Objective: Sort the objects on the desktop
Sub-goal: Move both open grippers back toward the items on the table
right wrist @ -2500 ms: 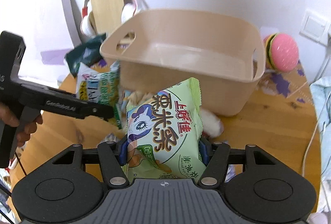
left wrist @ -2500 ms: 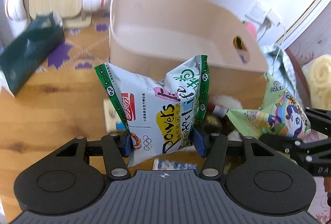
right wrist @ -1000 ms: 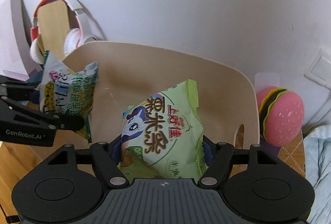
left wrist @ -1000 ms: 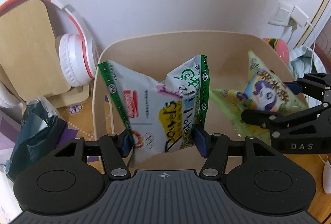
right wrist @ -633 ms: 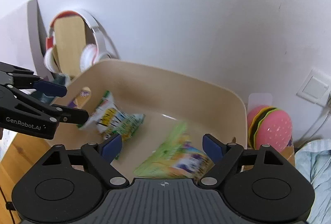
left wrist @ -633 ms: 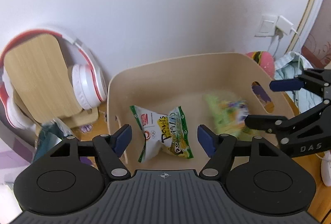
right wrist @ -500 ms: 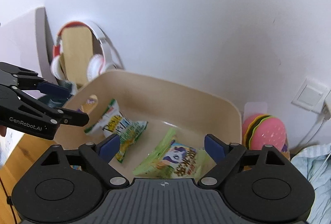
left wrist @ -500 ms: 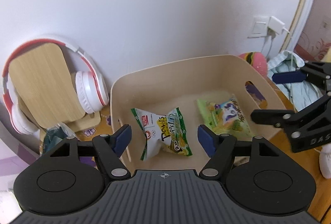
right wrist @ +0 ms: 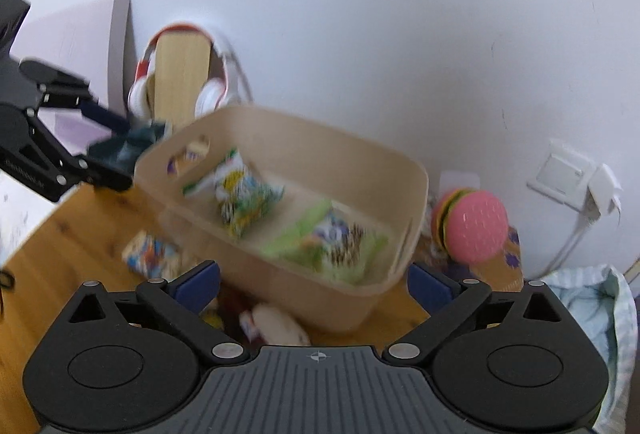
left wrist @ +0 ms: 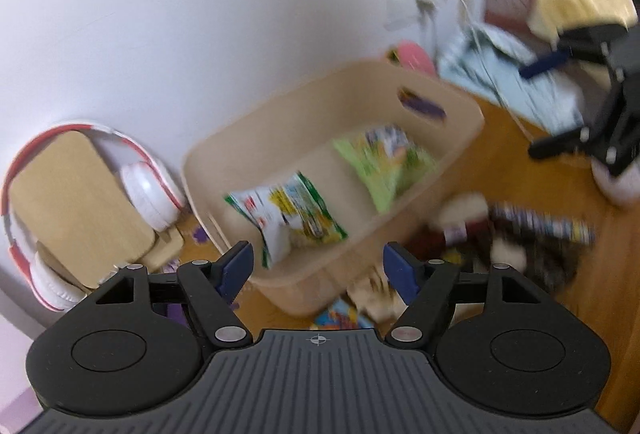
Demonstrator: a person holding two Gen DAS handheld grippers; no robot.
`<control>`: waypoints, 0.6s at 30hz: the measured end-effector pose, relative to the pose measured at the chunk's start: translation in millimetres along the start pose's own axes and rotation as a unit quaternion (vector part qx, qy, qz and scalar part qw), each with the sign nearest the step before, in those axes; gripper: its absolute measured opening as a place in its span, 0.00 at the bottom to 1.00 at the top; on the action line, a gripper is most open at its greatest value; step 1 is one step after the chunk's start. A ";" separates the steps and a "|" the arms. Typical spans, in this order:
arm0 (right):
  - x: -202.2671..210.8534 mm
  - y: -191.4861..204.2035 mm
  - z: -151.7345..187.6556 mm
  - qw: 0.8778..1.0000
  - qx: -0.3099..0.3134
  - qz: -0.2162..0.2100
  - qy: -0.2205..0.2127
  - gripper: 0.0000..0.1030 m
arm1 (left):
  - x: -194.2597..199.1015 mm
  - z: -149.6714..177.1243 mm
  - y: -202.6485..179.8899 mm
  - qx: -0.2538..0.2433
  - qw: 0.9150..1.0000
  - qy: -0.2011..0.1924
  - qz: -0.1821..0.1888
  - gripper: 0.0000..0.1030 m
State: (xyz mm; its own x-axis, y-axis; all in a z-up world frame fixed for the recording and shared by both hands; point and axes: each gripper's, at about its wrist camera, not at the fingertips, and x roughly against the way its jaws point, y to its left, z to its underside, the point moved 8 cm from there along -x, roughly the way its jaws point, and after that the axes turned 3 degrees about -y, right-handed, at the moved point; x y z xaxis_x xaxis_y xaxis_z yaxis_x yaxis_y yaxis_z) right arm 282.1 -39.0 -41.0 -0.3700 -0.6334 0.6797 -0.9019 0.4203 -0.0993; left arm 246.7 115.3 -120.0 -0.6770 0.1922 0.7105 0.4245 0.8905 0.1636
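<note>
A beige plastic bin (left wrist: 320,290) (right wrist: 320,129) stands on the wooden table by the wall. Two snack bags lie inside it: a white-and-green one (left wrist: 288,209) (right wrist: 244,201) on the left and a light green one (left wrist: 384,161) (right wrist: 332,238) on the right. My left gripper (left wrist: 318,262) hovers open above the bin's near left corner, with nothing between its fingers. My right gripper (right wrist: 314,280) hangs above the bin's near side, its jaws opening wide and empty. Each gripper shows in the other's view, the right (left wrist: 532,111) and the left (right wrist: 120,151). Both views are motion-blurred.
White-and-red headphones (left wrist: 148,193) (right wrist: 208,97) hang on a wooden stand left of the bin. A pink burger toy (right wrist: 476,226) sits to its right. A plush toy (right wrist: 280,322), a colourful packet (right wrist: 152,254) and other loose items (left wrist: 520,234) lie in front. A dark green bag (right wrist: 136,145) is at the left.
Both grippers let go of their snack bags, which dropped into the bin. Both have since pulled back and up from the bin, and their jaws have widened.
</note>
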 end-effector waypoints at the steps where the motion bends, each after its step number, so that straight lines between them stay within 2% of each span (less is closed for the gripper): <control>1: 1.0 0.9 6.7 1.000 0.004 -0.001 0.006 0.99 | -1.8 5.0 -2.7 -0.008 1.000 0.008 0.005 0.71; 5: 4.3 5.8 30.3 1.000 0.008 -0.007 0.024 0.99 | -7.4 21.0 -8.2 -0.025 0.999 0.029 0.022 0.71; 10: 2.8 7.9 58.8 0.999 0.002 -0.002 0.050 0.98 | -23.7 39.6 -10.6 -0.055 0.996 0.060 0.020 0.71; 13: -0.7 6.8 71.7 0.998 0.001 0.007 0.066 0.95 | -35.4 49.6 -15.0 -0.089 0.993 0.073 0.016 0.71; 18: -8.4 -1.0 91.6 0.996 -0.001 0.024 0.089 0.91 | -54.7 61.8 -24.3 -0.139 0.985 0.093 0.034 0.71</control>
State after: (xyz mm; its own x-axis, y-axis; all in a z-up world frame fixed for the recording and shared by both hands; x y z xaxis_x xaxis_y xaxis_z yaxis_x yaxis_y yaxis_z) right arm 265.8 -93.6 -113.1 -0.3681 -0.4876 0.7917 -0.8833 0.4493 -0.1340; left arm 236.3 108.7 -205.1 -0.5299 0.1454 0.8355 0.6311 0.7258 0.2739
